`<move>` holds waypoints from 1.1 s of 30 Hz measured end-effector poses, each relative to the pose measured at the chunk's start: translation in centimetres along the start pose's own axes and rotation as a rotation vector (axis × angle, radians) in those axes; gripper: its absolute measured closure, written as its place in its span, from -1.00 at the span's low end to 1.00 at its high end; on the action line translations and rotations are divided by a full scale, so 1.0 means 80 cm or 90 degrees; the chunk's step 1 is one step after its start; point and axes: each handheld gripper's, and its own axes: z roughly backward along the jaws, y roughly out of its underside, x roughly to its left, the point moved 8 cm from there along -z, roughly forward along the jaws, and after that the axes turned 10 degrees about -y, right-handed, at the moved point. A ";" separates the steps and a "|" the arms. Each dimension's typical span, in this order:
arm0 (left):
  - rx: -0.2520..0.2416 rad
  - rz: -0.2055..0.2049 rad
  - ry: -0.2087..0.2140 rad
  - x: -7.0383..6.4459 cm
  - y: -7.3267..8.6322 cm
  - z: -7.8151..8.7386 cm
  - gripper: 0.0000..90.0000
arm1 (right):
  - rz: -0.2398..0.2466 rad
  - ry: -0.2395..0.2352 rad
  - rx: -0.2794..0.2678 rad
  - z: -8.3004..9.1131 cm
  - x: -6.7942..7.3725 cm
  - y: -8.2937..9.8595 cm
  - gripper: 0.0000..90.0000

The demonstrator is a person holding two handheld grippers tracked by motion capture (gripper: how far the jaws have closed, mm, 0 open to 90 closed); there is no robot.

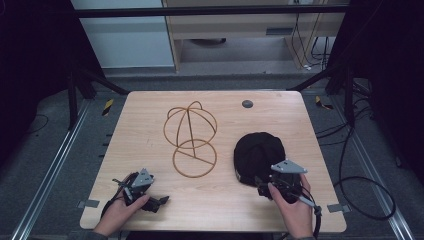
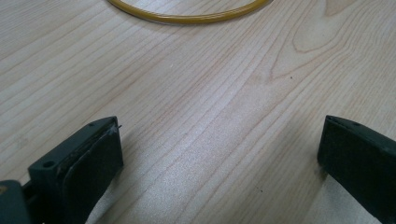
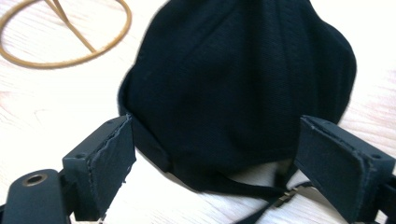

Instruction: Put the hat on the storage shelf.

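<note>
Straight ahead of the right claw lies the black cap, its back edge and strap buckle reaching in between the jaws. The jaws stand wide, one on either side of the cap's rear, and grip nothing. The cap's long axis seems to run away from this claw, the closed crown farthest off. The wire stand sits ahead and to the left of the cap, near but apart. The left claw is also spread wide over bare table, with only the stand's ring ahead of it. The right hand is plainly nearer the cap, so a grasp there looks likeliest.
</note>
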 end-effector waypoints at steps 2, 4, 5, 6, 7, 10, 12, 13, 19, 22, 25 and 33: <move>0.000 0.001 0.000 0.000 0.000 0.000 -1.00 | 0.002 -0.003 0.011 0.001 -0.004 0.000 -0.74; 0.001 0.000 0.000 0.000 0.000 0.000 -1.00 | 0.015 -0.001 0.047 0.004 -0.015 -0.006 -0.76; 0.001 0.000 0.000 0.000 0.000 0.000 -1.00 | 0.019 -0.005 0.056 0.006 -0.017 -0.009 -0.77; 0.001 0.000 0.000 0.000 0.000 0.000 -1.00 | 0.024 -0.008 0.064 0.007 -0.019 -0.012 -0.79; 0.001 0.000 0.000 0.000 0.000 0.000 -1.00 | 0.036 -0.010 0.080 0.009 -0.022 -0.017 -0.78; 0.001 0.000 0.000 0.000 0.000 0.000 -1.00 | 0.061 -0.001 0.118 0.013 -0.031 -0.028 -0.76; 0.001 0.000 0.000 0.000 0.000 0.000 -1.00 | 0.071 -0.011 0.133 0.013 -0.037 -0.039 -0.75; 0.001 0.000 0.000 0.000 0.000 0.000 -1.00 | 0.071 -0.011 0.133 0.013 -0.037 -0.039 -0.75; 0.001 0.000 0.000 0.000 0.000 0.000 -1.00 | 0.113 -0.022 0.165 0.014 -0.052 -0.082 -0.68; 0.002 0.000 0.000 0.000 0.000 0.000 -1.00 | 0.131 -0.040 0.186 0.012 -0.054 -0.109 -0.61; 0.001 0.000 0.000 0.000 0.000 0.000 -1.00 | 0.143 -0.065 0.205 0.008 -0.051 -0.125 -0.54; 0.000 0.001 -0.001 0.000 0.000 0.000 -1.00 | 0.147 -0.096 0.224 -0.005 -0.051 -0.150 -0.29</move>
